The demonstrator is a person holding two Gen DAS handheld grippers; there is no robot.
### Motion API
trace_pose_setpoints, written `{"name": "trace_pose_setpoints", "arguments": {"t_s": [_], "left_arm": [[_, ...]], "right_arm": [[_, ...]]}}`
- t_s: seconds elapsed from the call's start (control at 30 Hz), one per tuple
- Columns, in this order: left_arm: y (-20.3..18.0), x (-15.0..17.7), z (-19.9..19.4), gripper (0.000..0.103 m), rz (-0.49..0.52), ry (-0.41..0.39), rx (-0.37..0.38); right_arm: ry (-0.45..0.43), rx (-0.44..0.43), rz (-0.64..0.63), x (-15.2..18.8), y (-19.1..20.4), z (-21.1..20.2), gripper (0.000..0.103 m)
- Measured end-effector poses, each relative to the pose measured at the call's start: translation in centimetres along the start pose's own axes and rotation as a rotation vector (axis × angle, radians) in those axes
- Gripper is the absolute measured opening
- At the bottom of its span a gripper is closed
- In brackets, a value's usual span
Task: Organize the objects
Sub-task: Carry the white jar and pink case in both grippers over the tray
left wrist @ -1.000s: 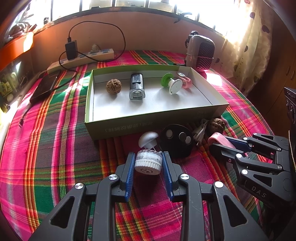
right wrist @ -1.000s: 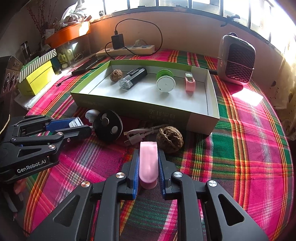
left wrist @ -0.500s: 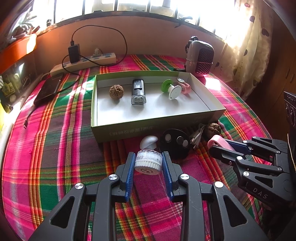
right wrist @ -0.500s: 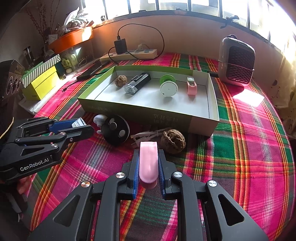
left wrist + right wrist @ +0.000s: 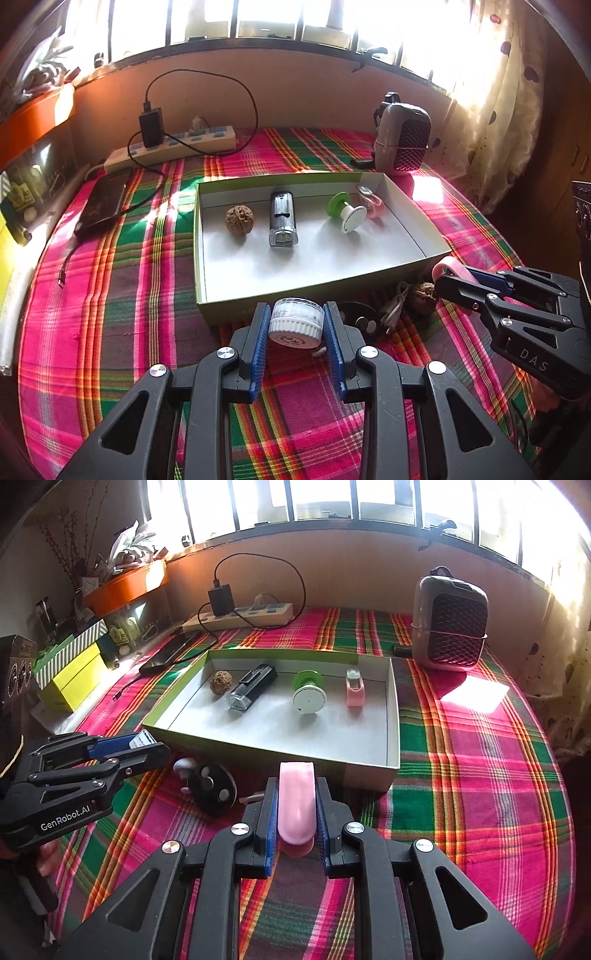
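My left gripper (image 5: 295,317) is shut on a small white jar (image 5: 295,323), held above the cloth just in front of the green box (image 5: 236,312). My right gripper (image 5: 296,794) is shut on a pink oblong case (image 5: 296,797), held near the box's front wall (image 5: 303,762). Inside the box lie a walnut (image 5: 240,219), a black and clear light (image 5: 282,218), a green and white spool (image 5: 347,212) and a pink clip (image 5: 373,201). On the cloth by the box lie a black disc (image 5: 214,786), a white mushroom-shaped piece (image 5: 184,765), a white cable (image 5: 393,310) and another walnut (image 5: 423,291).
A small heater (image 5: 448,624) stands at the back right. A power strip (image 5: 173,146) with a charger and a dark phone (image 5: 105,199) lie at the back left. Yellow and striped boxes (image 5: 70,672) sit at the left edge in the right wrist view.
Both grippers have risen from the cloth with their objects and moved toward the box. The white jar now hides the mushroom piece in the left wrist view.
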State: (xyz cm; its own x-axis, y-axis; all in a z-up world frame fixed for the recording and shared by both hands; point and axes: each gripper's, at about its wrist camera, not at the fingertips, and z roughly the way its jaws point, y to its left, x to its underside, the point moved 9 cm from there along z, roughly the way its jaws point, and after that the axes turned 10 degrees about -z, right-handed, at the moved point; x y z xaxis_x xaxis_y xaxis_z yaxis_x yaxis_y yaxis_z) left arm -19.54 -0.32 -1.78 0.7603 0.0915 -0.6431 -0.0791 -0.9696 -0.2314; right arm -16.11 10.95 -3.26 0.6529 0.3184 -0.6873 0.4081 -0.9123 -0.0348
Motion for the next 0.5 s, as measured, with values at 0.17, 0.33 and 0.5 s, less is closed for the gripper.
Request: {"name": "trace_pose_setpoints", "arguments": {"t_s": [0.17, 0.33, 0.5], "left_arm": [[0.3, -1.3, 0.8, 0.027, -0.008, 0.003, -0.004], [1.0, -2.5, 1.8, 0.027, -0.023, 0.01, -0.014], [1.6, -3.9, 2.8, 0.027, -0.035, 0.007, -0.029]], "right_arm": [[-0.01, 0.033, 0.008, -1.7, -1.5, 0.2, 0.019], [-0.002, 0.067, 0.014, -3.0, -3.1, 1.1, 0.019], [0.022, 0.072, 0.044, -3.8, -4.3, 2.9, 0.019]]}}
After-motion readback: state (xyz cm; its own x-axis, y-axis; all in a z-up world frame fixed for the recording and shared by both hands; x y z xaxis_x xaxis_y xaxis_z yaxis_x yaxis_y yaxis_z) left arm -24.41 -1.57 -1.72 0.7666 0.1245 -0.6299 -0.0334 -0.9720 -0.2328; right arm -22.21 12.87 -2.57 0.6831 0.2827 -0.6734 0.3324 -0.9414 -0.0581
